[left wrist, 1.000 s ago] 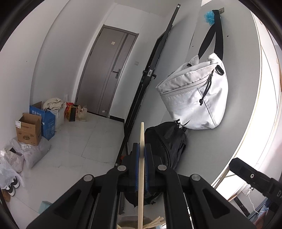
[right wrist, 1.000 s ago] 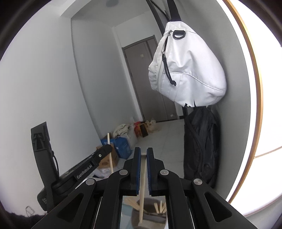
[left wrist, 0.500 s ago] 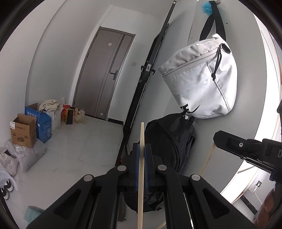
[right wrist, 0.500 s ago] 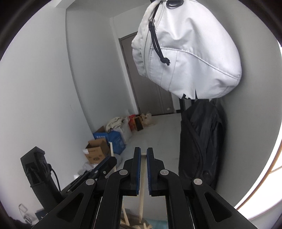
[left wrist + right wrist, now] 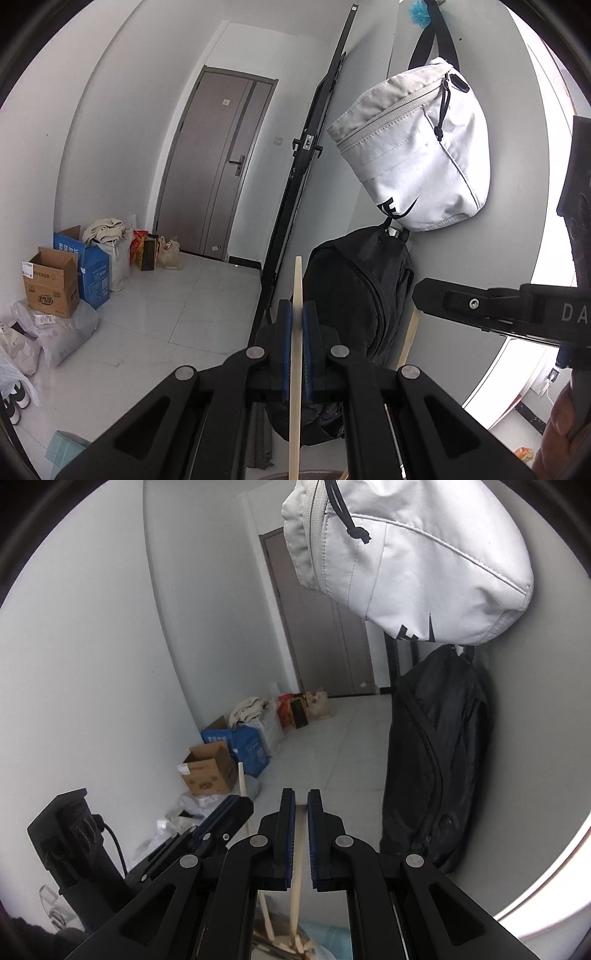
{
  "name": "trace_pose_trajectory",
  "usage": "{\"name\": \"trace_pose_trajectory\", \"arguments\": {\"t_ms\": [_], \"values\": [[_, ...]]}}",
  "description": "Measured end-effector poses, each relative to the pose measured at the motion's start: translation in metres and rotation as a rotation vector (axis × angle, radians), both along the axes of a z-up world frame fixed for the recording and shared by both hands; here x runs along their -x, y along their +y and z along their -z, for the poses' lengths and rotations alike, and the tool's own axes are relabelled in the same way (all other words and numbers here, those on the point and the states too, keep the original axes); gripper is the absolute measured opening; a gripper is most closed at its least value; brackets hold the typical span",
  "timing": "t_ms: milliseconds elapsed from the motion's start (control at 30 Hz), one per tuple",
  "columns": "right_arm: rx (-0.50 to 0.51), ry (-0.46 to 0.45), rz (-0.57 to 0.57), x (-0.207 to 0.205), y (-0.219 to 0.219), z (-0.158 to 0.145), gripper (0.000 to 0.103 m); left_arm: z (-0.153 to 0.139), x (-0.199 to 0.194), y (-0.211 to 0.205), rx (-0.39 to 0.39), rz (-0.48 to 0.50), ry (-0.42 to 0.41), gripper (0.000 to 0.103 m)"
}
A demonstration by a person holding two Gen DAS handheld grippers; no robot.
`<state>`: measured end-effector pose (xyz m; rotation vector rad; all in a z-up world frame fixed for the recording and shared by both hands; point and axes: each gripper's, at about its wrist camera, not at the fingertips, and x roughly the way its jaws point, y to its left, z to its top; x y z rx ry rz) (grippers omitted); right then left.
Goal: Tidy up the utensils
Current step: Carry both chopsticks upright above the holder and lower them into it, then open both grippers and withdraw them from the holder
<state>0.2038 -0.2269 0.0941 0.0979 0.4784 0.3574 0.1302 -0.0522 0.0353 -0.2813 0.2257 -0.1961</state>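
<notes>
A pale grey wall (image 5: pixel 122 122) and a white tiled floor (image 5: pixel 166 314) fill most of both views, with one grey-brown door (image 5: pixel 218 162) set at the far end. One black rail (image 5: pixel 306 155) is leaned up the wall beside it. Two bags are hung on the wall: one white sling bag (image 5: pixel 417 147) above and one black backpack (image 5: pixel 358 306) directly below it, the two touching. By the door, one brown carton (image 5: pixel 51 284) and one blue carton (image 5: pixel 88 266) are seen side by side on the floor, among several plastic sacks.

Two tongs are counted. The left tongs (image 5: pixel 296 332) are closed on one pale wooden chopstick (image 5: pixel 297 288), which is held upright and projects above the blue pads. The right tongs (image 5: pixel 301 812) are seen with a narrow gap between the jaws; a second chopstick (image 5: pixel 297 886) stands in that gap, and whether it is pinched cannot be told. In the left view this second stick is seen hanging below the right tongs, near the backpack. At the bottom of the right view, a few more wooden sticks (image 5: pixel 291 943) are seen lying loosely together; the surface under them is too hidden to name.
</notes>
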Motion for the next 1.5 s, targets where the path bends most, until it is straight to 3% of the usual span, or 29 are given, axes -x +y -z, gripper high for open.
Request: {"name": "trace_pose_trajectory", "arguments": {"t_ms": [433, 1033, 1167, 1367, 1400, 1433, 1467, 1500], "values": [[0.004, 0.057, -0.024, 0.006, -0.001, 0.013, 0.006, 0.007, 0.006, -0.004, -0.046, 0.019, 0.001, 0.002], [-0.033, 0.176, -0.079, 0.029, 0.002, 0.032, 0.006, 0.005, 0.043, -0.003, -0.102, 0.223, 0.091, 0.002], [-0.037, 0.230, -0.087, 0.033, 0.009, 0.039, 0.008, 0.004, 0.050, 0.000, -0.089, 0.276, 0.137, 0.002], [-0.055, 0.241, -0.060, 0.051, 0.010, 0.044, 0.009, -0.007, 0.060, 0.008, -0.072, 0.320, 0.201, 0.002], [-0.062, 0.229, -0.050, 0.058, 0.008, 0.043, 0.010, -0.010, 0.061, 0.010, -0.071, 0.321, 0.207, 0.004], [-0.068, 0.214, -0.038, 0.065, 0.006, 0.041, 0.012, -0.014, 0.063, 0.012, -0.068, 0.315, 0.225, 0.014], [-0.074, 0.195, -0.023, 0.075, 0.003, 0.039, 0.022, -0.017, 0.065, 0.015, -0.057, 0.300, 0.246, 0.032], [-0.082, 0.178, -0.008, 0.083, 0.001, 0.037, 0.037, -0.019, 0.066, 0.019, -0.041, 0.286, 0.257, 0.041]]}}
